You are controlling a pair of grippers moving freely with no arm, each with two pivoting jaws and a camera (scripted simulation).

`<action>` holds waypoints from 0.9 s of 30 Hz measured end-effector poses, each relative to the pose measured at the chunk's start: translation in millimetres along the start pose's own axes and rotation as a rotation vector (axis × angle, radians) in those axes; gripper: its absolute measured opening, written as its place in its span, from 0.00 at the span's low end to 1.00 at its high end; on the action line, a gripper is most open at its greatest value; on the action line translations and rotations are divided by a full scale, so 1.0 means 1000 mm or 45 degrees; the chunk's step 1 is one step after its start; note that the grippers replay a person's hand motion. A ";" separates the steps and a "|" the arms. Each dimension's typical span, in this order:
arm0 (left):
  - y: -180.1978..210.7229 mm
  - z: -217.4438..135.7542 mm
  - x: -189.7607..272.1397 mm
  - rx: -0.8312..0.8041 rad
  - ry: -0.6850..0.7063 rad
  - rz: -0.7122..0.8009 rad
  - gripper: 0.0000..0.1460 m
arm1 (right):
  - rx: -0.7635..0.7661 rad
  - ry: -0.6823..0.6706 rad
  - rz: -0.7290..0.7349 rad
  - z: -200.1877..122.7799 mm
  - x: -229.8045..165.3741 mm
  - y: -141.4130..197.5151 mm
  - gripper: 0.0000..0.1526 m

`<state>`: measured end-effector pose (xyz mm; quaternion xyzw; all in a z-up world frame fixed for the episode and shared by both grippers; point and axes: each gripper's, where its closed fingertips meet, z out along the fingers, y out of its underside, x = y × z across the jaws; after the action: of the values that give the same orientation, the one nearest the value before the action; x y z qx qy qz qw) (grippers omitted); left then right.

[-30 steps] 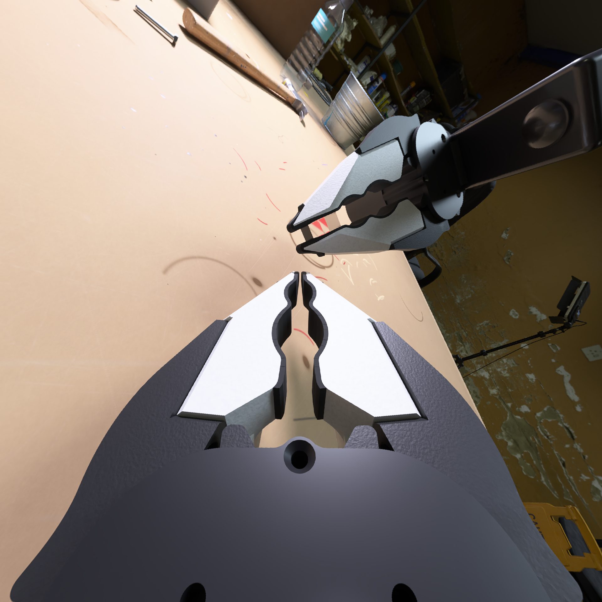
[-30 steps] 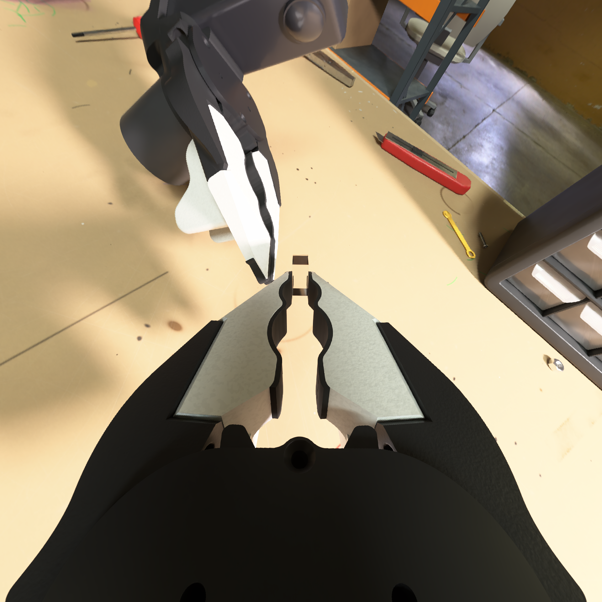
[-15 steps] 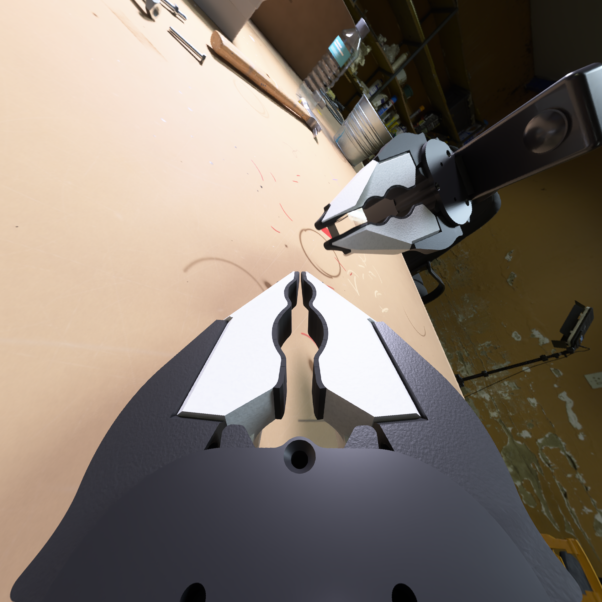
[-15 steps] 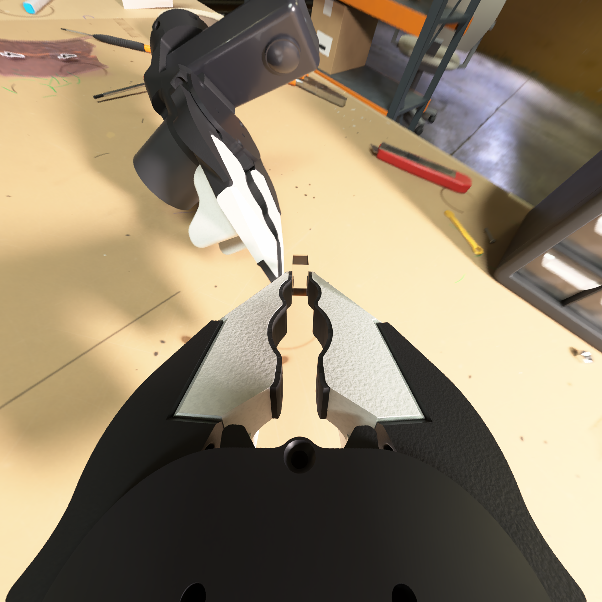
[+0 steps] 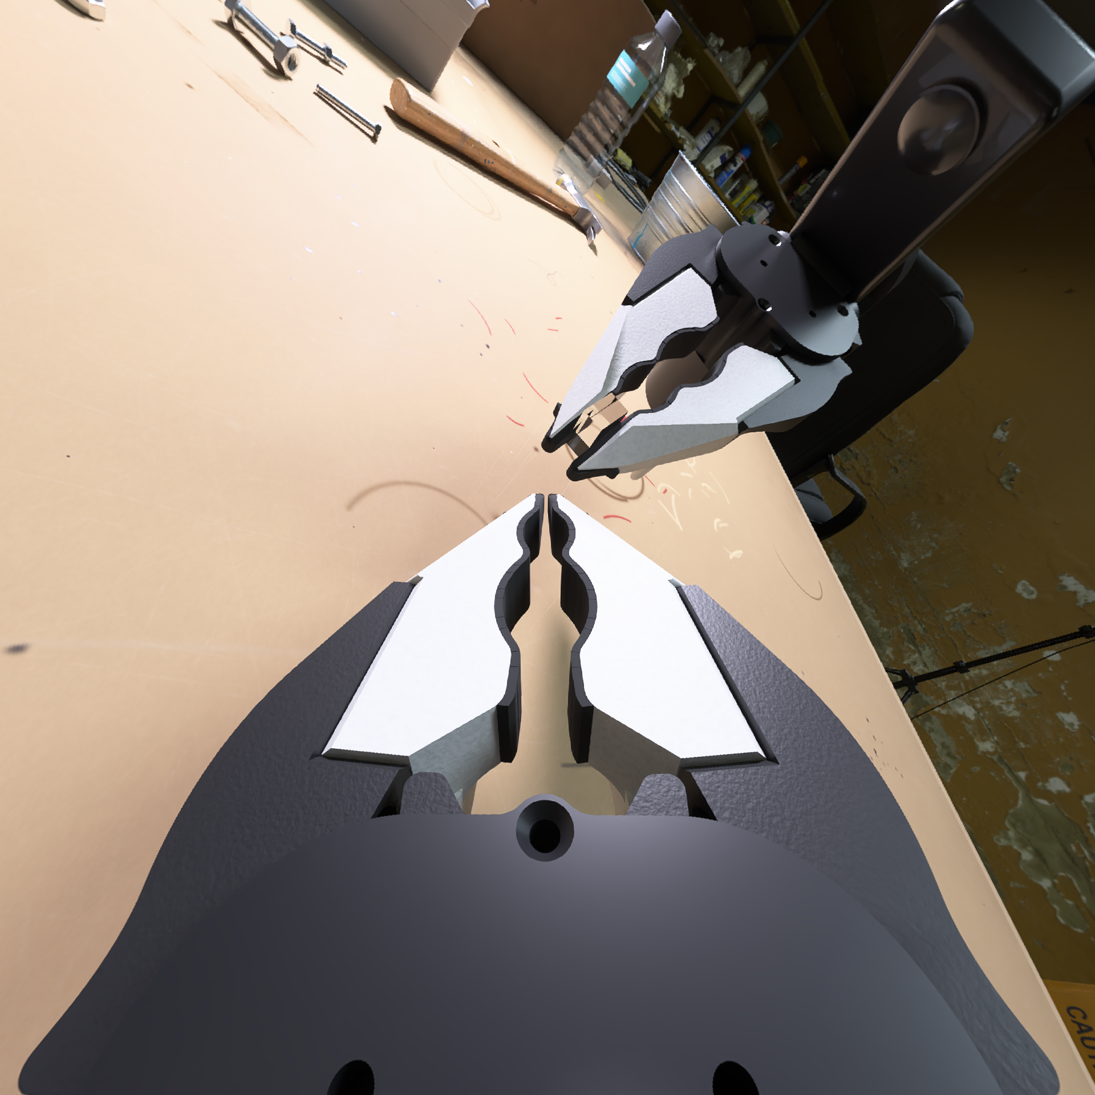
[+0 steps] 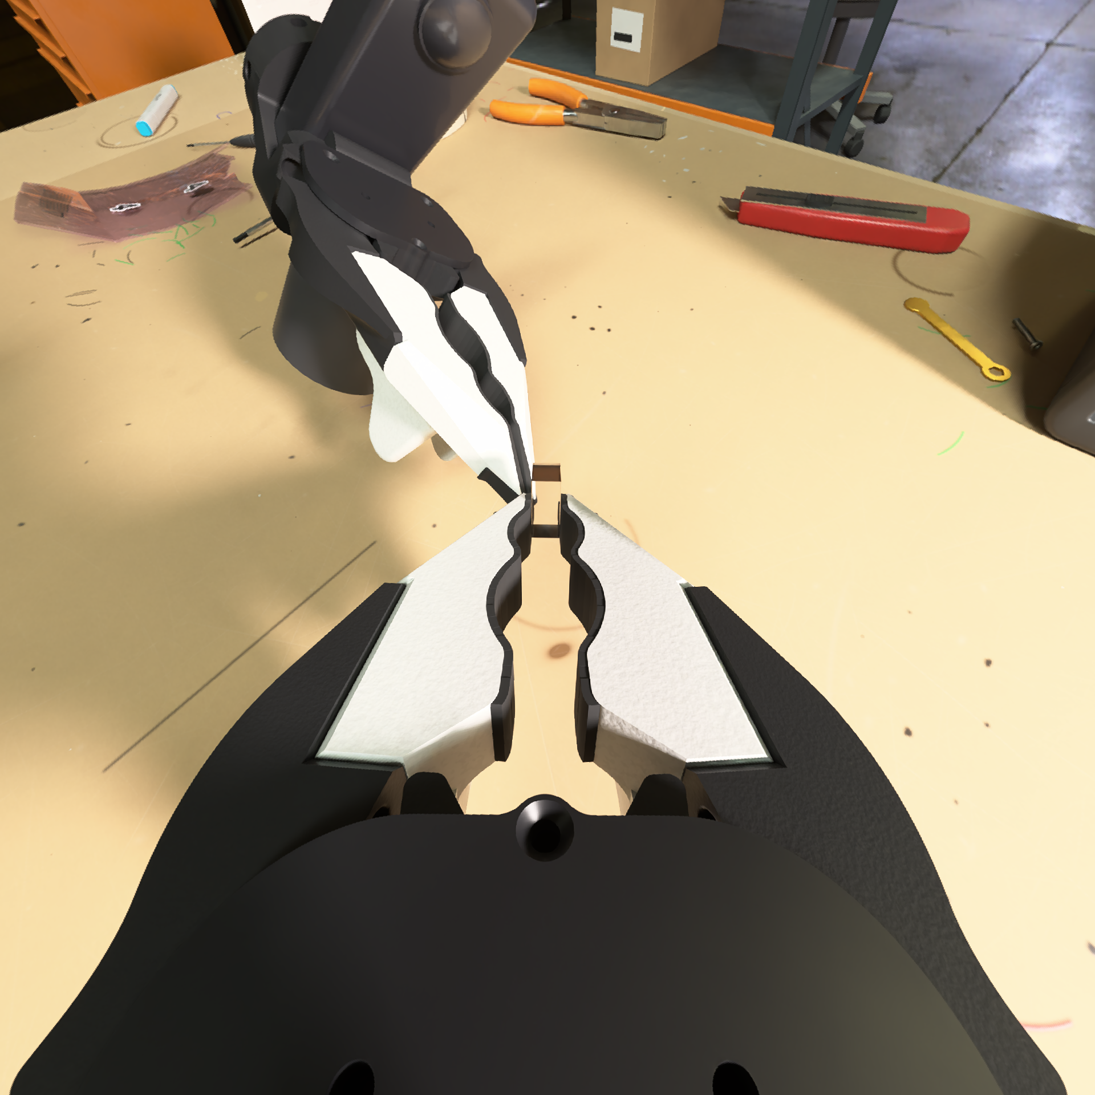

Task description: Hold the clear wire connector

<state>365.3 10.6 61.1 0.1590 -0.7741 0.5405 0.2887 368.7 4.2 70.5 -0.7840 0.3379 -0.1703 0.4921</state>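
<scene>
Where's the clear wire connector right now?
In the right wrist view, the clear wire connector sits pinched between the right gripper tips, above the workbench, with the shut left gripper right beside it on the left.

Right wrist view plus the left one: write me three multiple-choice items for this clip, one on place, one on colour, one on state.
1. The small clear wire connector sits:
A. on the bench
B. between the right claw tips
C. in the left claw

2. The utility knife body is:
A. red
B. blue
C. green

3. The left claw is:
A. wide open
B. holding pliers
C. shut and empty

Key: 1 B, the tips bracket it in both views; 2 A, red casing at the bench's far edge; 3 C, its tips nearly meet with nothing between.
</scene>
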 end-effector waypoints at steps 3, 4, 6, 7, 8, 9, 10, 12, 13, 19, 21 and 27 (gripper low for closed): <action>0.000 0.000 -0.001 0.006 0.001 -0.019 0.01 | -0.004 0.016 -0.005 0.001 0.001 0.000 0.05; 0.000 0.000 -0.001 0.005 0.001 -0.026 0.01 | -0.007 0.018 -0.002 0.001 0.001 0.001 0.05; 0.000 0.000 -0.002 0.007 -0.003 -0.025 0.01 | -0.003 0.013 0.016 0.001 0.001 0.001 0.05; 0.000 0.000 -0.002 0.004 -0.006 -0.016 0.01 | 0.001 0.004 0.035 0.001 0.001 0.001 0.05; 0.000 0.000 -0.001 0.003 -0.009 -0.006 0.01 | 0.008 -0.007 0.057 0.001 0.001 0.000 0.05; 0.000 0.000 -0.001 0.003 -0.010 0.004 0.01 | 0.015 -0.020 0.079 0.000 0.001 0.000 0.05; 0.000 0.000 -0.001 0.001 -0.015 0.016 0.01 | 0.018 -0.034 0.100 0.001 0.001 0.000 0.05; 0.001 0.000 -0.001 -0.018 -0.031 0.041 0.01 | 0.009 -0.052 0.124 0.001 0.000 0.001 0.05; 0.002 0.000 -0.001 -0.024 -0.036 0.050 0.01 | 0.008 -0.057 0.133 0.001 0.000 0.002 0.05; 0.006 0.000 -0.003 -0.077 -0.080 0.113 0.01 | -0.019 -0.066 0.133 0.002 -0.001 0.005 0.05; 0.006 0.000 -0.003 -0.082 -0.086 0.124 0.01 | -0.021 -0.072 0.131 0.003 -0.001 0.005 0.05; 0.007 0.000 -0.002 -0.084 -0.081 0.124 0.01 | -0.017 -0.085 0.145 0.003 -0.002 0.005 0.05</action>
<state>363.4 13.2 55.0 0.1286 -0.8071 0.5228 0.2424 367.2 5.7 64.8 -0.7720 0.3662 -0.1135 0.5069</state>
